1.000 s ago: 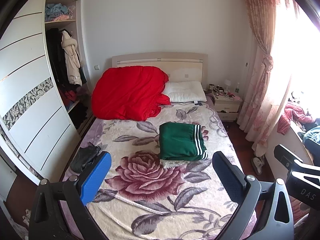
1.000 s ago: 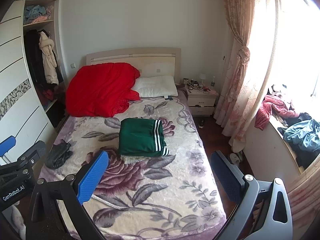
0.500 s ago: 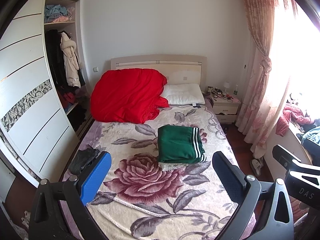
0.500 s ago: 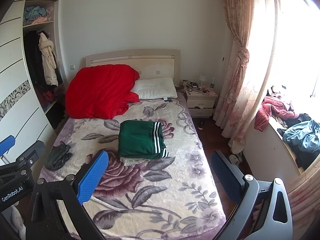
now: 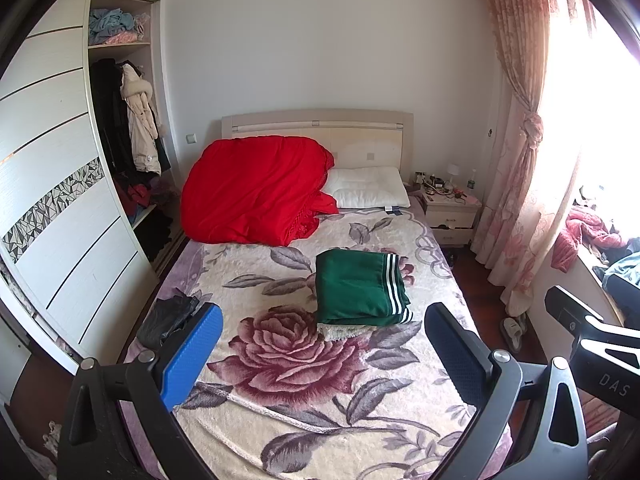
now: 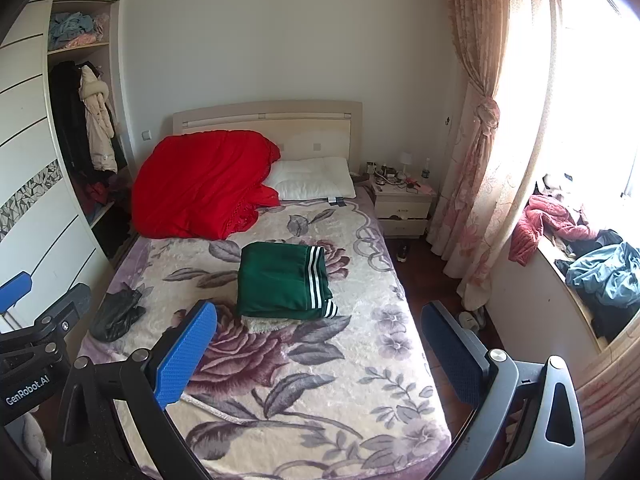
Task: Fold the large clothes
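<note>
Both hand-held grippers point(image 5: 320, 344) point(image 6: 316, 340) gape empty, well clear of the folded green garment point(image 5: 358, 290).

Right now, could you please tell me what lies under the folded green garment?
A fluffy cream layer peeks out under the green garment, on the blanket. The rest is covered.

"GenRobot.AI" on left tool point(image 6: 28, 390); "DAS" on right tool point(image 5: 612, 380).

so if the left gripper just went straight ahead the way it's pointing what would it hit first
Probably the floral blanket on the bed, near the big rose and just short of the folded green garment. The left gripper is open, with nothing between it and the bed, though depth is hard to judge.
</note>
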The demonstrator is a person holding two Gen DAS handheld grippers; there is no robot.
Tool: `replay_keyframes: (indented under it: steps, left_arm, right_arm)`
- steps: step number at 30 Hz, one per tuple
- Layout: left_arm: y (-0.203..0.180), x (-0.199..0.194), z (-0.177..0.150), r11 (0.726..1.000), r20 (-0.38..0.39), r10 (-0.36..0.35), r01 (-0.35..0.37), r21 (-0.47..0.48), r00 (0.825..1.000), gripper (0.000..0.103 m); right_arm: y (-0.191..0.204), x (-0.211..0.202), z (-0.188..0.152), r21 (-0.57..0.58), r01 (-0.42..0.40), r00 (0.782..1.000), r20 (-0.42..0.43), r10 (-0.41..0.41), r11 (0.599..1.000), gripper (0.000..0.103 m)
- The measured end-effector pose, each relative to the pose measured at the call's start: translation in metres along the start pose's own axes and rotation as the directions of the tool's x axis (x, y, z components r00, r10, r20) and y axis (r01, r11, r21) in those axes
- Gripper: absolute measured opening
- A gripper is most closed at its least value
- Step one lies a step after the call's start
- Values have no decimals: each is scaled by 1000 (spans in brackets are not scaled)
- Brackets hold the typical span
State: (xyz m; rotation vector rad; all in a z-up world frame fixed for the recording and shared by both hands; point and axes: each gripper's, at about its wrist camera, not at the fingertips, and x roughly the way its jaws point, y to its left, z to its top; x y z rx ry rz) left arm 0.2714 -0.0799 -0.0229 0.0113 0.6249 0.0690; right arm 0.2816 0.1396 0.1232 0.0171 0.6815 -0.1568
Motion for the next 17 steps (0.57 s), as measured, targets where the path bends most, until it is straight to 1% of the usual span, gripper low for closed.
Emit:
replay_keyframes:
  steps: [17]
  left_arm:
    - [-1, -2, 2, 1000, 6, -6, 6, 1, 1000, 103]
  right_arm:
    - [1, 0, -6, 0, 3, 1000, 3, -3, 1000, 103]
